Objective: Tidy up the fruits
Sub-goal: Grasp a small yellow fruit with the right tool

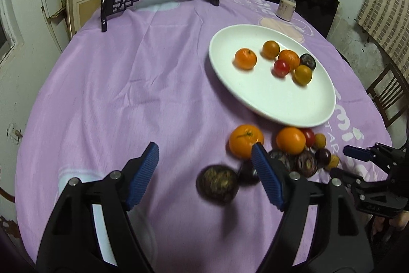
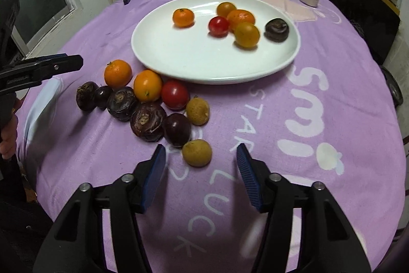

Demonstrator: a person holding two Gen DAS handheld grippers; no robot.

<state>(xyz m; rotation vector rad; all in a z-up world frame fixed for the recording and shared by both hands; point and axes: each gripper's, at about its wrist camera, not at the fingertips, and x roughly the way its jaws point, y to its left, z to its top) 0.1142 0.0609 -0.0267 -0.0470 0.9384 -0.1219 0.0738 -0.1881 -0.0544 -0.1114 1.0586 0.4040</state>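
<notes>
Six small round fruits (image 2: 246, 34) lie on a glossy white oval plate (image 2: 179, 55), upper centre, over a round desk's wrinkled lilac cloth (image 2: 332, 145); left tool (image 1: 204, 157) and right tool (image 2: 200, 160) gape empty.

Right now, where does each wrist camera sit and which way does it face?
Left wrist: on the left gripper, low over the purple cloth, facing the plate ahead-right; its open blue fingers frame a dark fruit, with the right gripper at the right edge.
Right wrist: on the right gripper, facing the plate; open fingers frame a tan fruit; the left gripper shows at left.
Shared: plate, loose fruit pile, carved stand.
</notes>
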